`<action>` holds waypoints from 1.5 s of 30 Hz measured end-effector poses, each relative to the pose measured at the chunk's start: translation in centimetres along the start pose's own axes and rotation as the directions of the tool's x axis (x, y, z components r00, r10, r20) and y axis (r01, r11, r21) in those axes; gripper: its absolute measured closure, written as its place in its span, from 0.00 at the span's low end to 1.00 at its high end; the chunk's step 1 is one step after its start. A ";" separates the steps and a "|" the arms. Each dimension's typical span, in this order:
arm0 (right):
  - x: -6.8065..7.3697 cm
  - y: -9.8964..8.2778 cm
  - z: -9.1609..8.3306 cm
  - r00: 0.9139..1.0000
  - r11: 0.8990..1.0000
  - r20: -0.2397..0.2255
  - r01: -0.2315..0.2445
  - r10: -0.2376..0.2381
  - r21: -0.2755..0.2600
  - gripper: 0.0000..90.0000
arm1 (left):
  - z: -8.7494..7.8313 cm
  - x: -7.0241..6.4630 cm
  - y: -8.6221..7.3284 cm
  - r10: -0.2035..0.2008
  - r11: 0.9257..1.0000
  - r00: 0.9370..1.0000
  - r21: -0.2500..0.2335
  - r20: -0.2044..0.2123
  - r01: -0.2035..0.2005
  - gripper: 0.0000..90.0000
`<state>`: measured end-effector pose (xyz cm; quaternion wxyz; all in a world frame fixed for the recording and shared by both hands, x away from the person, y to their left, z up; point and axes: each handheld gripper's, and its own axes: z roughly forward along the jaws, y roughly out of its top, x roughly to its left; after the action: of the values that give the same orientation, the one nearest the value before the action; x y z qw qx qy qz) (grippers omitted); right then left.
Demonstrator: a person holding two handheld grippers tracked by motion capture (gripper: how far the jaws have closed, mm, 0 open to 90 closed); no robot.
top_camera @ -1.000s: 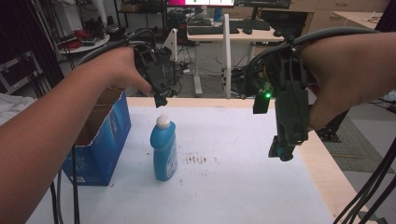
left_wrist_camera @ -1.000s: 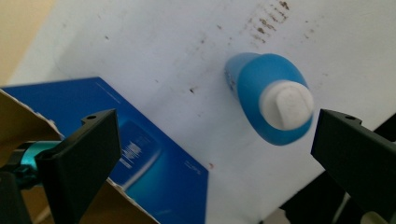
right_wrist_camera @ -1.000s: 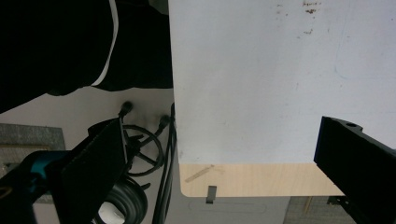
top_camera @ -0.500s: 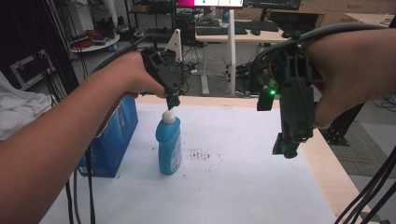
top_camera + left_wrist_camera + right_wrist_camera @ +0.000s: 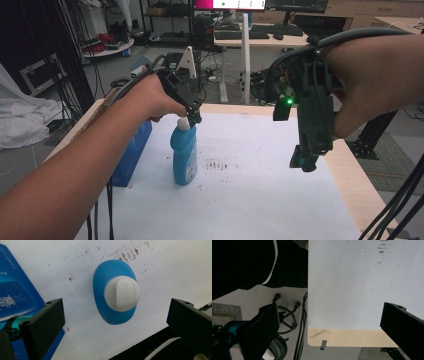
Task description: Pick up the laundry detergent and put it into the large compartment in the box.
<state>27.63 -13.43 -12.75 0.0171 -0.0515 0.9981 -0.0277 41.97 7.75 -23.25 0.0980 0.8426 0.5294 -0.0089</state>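
You are holding your left gripper (image 5: 194,119) wide open right over the blue bottle (image 5: 184,155) to grab its white cap (image 5: 122,293), while your right gripper (image 5: 303,162) is waiting open at three o'clock.

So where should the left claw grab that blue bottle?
Grip the white cap of the blue bottle from straight above. The bottle stands upright, and the left claw hangs open over it, with the cap narrow enough to fit between the jaws.

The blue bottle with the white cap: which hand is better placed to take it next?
Left. The left tool hangs open directly above the blue bottle, its white cap between the jaws. The right tool hangs open far off, over bare table.
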 end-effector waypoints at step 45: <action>-0.4 -0.1 1.2 1.000 1.000 -0.022 0.005 -0.005 -0.013 0.02 | 5.6 -0.5 0.4 -0.056 0.998 0.998 0.036 -0.005 0.056 0.02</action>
<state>28.04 -13.51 -13.94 0.0055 -0.0538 0.9983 -0.0220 42.64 6.14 -28.64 0.0814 0.8292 0.5526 -0.0193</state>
